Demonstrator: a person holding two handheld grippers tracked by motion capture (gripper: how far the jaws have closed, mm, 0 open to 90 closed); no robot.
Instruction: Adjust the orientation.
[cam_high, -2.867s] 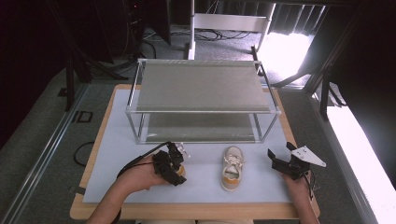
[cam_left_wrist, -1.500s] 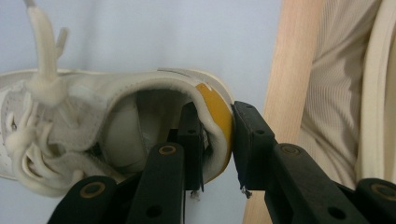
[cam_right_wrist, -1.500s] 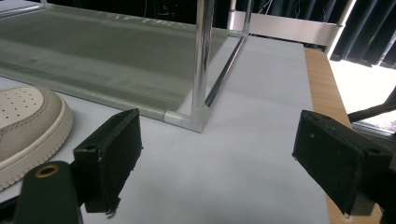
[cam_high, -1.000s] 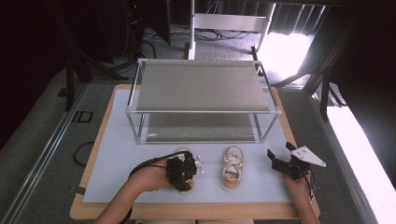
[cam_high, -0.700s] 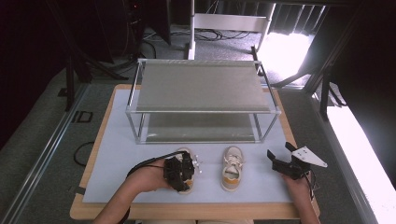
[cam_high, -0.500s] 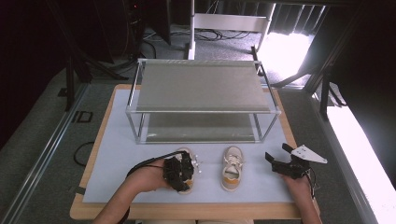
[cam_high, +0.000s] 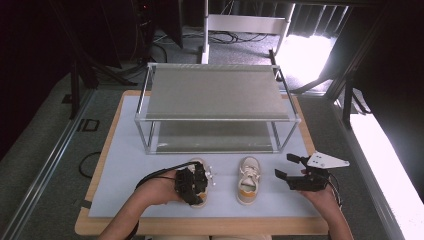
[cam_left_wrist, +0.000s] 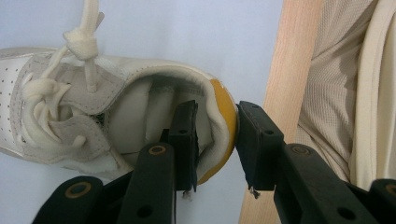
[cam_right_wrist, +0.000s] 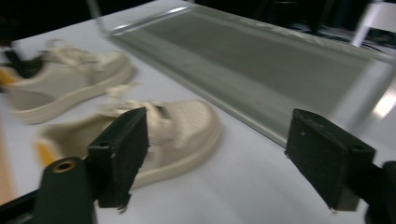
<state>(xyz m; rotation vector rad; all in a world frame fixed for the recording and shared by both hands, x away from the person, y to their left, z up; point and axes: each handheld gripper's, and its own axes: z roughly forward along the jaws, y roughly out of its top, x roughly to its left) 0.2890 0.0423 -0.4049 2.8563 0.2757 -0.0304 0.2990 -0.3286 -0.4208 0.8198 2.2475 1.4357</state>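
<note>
At the left of the high view, the left claw (cam_high: 196, 181) is gripping the heel of the left shoe (cam_high: 204, 170), which is sitting on the white mat (cam_high: 125, 170) covering the wooden table (cam_high: 200, 226). In the left gripper view, one jaw is reaching down inside the shoe's opening while the other is pressing on the yellow heel patch (cam_left_wrist: 223, 122) from outside, so the padded heel wall is pinched between them. The shoe's laces (cam_left_wrist: 81, 44) are lying knotted over the tongue, and the table's wooden edge is running just beside the heel, with a beige sleeve (cam_left_wrist: 336, 93) beyond it.

Toward the middle, the right shoe (cam_high: 248, 179) is resting flat on the mat, toe pointing toward the metal rack (cam_high: 217, 95), near the first shoe but not touching it. The rack, with its two grey shelves, is standing at the far side of the mat, well apart from both shoes.

At the right, the right claw (cam_high: 289, 168) is hovering just beside the right shoe, its jaws standing wide apart with nothing between them; they have just been closing a little. The right gripper view, blurred, is looking past the spread jaws at both shoes and the rack's lower shelf (cam_right_wrist: 280, 60).
</note>
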